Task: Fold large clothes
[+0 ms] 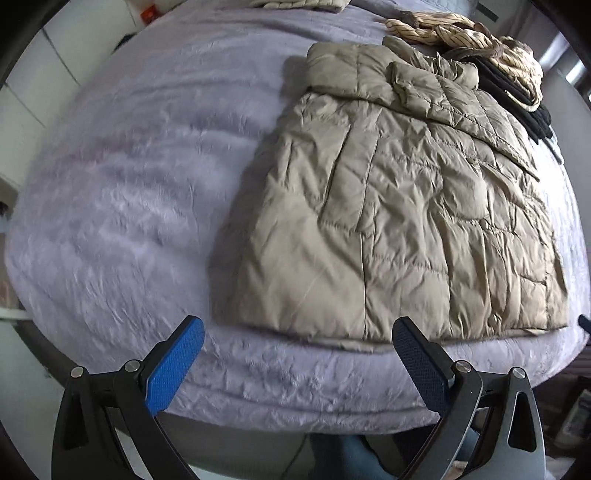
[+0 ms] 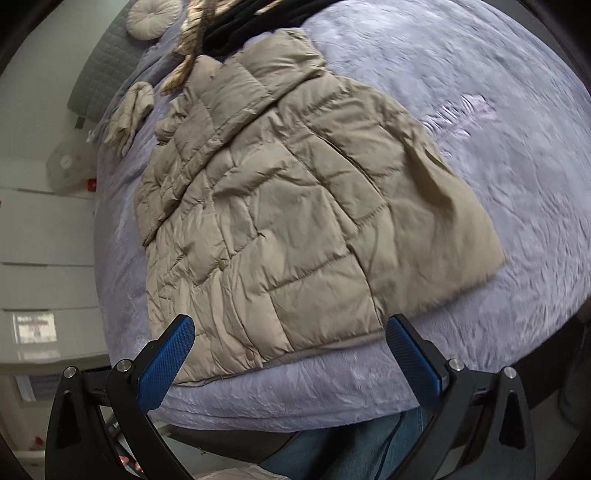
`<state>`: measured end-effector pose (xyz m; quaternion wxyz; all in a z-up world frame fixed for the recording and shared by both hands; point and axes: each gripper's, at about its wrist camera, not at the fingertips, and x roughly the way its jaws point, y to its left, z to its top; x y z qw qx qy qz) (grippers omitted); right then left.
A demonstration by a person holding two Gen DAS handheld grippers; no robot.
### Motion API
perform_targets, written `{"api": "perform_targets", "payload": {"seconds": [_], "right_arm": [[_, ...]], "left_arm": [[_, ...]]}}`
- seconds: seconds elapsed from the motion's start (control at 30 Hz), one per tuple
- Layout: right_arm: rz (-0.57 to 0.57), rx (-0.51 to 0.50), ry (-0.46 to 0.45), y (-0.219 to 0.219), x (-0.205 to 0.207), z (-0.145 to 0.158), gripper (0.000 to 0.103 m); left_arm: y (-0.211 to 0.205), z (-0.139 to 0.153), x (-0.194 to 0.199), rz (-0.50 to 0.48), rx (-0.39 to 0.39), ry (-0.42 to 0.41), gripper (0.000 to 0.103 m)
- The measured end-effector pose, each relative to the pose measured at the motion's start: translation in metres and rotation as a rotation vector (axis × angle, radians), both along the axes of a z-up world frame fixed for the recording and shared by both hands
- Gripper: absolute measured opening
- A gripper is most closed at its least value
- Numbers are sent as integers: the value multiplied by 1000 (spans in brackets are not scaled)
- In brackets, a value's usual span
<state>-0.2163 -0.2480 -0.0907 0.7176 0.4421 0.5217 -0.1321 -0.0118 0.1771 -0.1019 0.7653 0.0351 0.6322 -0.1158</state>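
My left gripper (image 1: 297, 345) hangs over the near edge of the bed, blue pads spread wide, nothing between them. Under it lies the lavender plush blanket (image 1: 122, 206), rippled and bare on the left side. To the right lies the beige quilted puffer jacket (image 1: 399, 221), flat on the blanket with its hem toward me, just beyond my right pad. A sleeve (image 1: 417, 88) is folded across the upper part. Beyond the collar sits a heap of clothes: a cream striped garment (image 1: 461, 35) on top of something black (image 1: 517, 99), touching the jacket's far right edge.
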Motion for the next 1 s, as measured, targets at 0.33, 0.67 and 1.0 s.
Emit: {"api": "perform_targets", "payload": {"seconds": [0.33, 0.67, 1.0], "right_arm": [[-172, 124, 11, -20, -43, -23, 103], [-328, 241, -22, -39, -79, -48, 103], [-393, 409, -128, -45, -55, -101, 103]], "left_arm": [[17, -33, -3, 99, -183, 140, 102], [1, -74, 13, 148, -341, 220, 102], [-27, -95, 25, 101, -360, 255, 102]]}}
